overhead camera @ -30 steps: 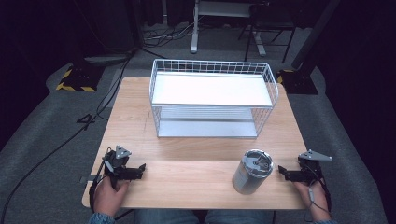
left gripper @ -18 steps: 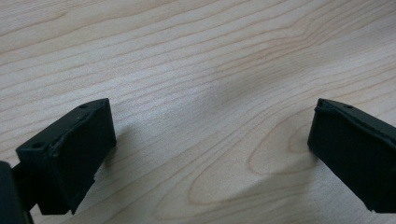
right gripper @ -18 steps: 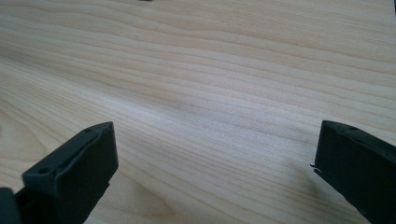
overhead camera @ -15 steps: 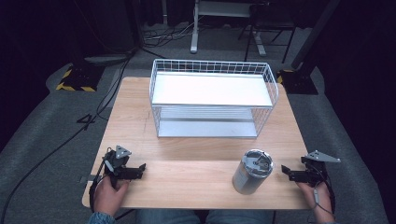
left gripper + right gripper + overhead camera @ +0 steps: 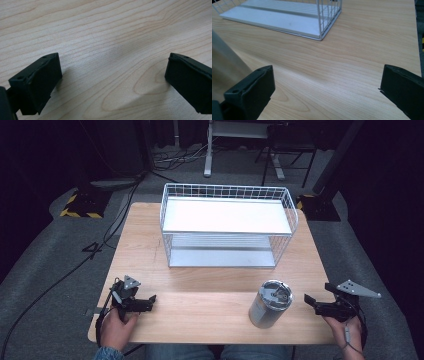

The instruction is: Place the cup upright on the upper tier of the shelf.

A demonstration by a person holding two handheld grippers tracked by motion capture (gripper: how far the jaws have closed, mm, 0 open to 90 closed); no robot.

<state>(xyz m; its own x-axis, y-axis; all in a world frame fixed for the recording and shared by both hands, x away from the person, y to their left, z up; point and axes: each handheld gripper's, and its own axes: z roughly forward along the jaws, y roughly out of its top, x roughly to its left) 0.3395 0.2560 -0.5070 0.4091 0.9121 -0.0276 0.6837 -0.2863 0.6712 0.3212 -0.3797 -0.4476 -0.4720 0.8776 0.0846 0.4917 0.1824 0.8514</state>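
Two sets of tongs noted at the near edge of the table [image 5: 200,285], neither gripping anything. Far left: left tongs [image 5: 151,300] resting low over the wood, released, with bare grain between the jaws in the left gripper view. Centre, farther back: white wire rack [image 5: 165,215] with two shelves, nothing on either. Right of centre, close to the front edge: steel tumbler [image 5: 270,304], upright, lid [image 5: 276,291] fitted, standing free of everything. Far right: right tongs [image 5: 308,301] at about mid-height of the tumbler and pointed toward it, apart from it by a clear gap; jaws just opened to full spread, nothing between them. In the right gripper view, tumbler wall recorded as a blur beside one jaw, off the centre line. Judged step in hand: approach for a side grasp on the tumbler. Recommended conduct: first square the right tongs so that the tumbler sits midway between the jaws; then advance level and slowly, keeping full spread until both pads pass the widest part of the wall; close at mid-height, below the lid, never on the lid itself. Likely risk, given a smooth round body near the table edge: a nudge from one jaw alone, enough to tip or slide it. Leave the left tongs parked clear.
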